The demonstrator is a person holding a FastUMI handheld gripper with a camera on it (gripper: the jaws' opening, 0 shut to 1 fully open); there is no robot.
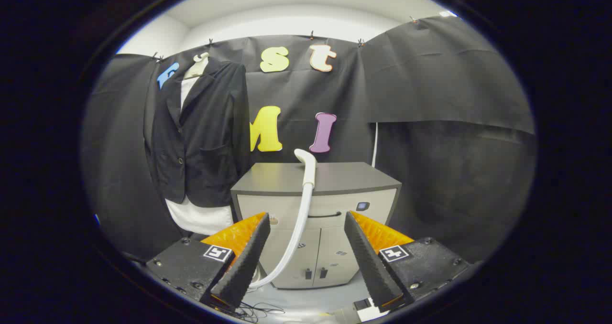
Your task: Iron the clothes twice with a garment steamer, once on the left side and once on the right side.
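Jacket (198,137): hung on a hanger against the booth wall, beside the cabinet, a white garment beneath it.
Cabinet (334,178): stood beyond the fingers; the steamer is rested on its top.
Steamer hose (299,223): draped down the cabinet front, seen between the fingers.
Steamer head (306,159): lies on the cabinet top; should be approached squarely and gripped at the handle, judged the first step.
Gripper (306,219): spread wide, nothing held.
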